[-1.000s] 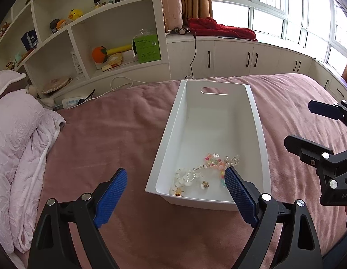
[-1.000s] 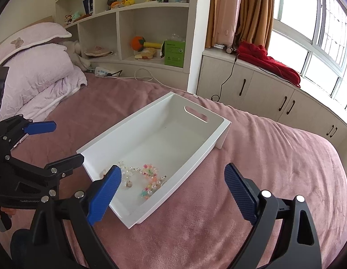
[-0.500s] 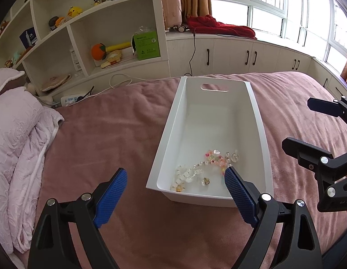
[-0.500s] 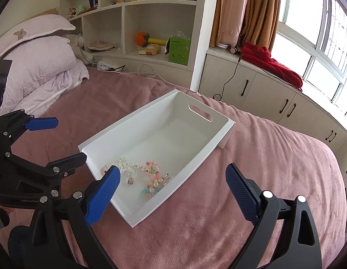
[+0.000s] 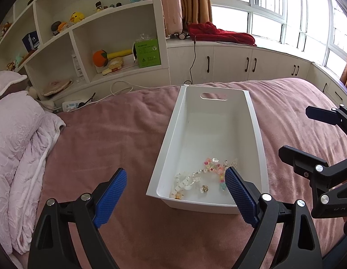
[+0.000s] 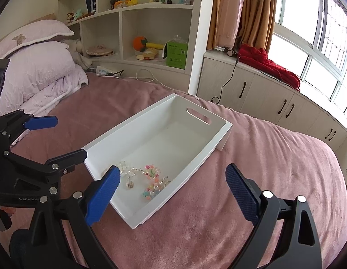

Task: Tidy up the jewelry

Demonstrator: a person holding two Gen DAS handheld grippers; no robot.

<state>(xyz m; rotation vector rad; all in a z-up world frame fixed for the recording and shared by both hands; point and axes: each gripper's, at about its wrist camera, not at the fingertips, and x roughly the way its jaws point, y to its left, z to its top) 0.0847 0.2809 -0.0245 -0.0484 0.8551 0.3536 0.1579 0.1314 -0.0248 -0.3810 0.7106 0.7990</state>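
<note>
Left wrist: bin (image 5: 171, 148) rim between spread left tongs (image 5: 175, 198), untouched.

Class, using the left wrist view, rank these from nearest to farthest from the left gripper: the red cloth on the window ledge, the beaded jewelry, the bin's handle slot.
From the left gripper:
1. Beaded jewelry, at the white bin's near end, just ahead.
2. Handle slot, in the bin's far end wall.
3. Red cloth, on the window ledge beyond the bed.

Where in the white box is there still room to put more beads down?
The far half of the white box, from the bead jewelry up to the handle slot, is bare floor. The near end is crowded with the beads. The pink blanket left of the box is bare too.
</note>
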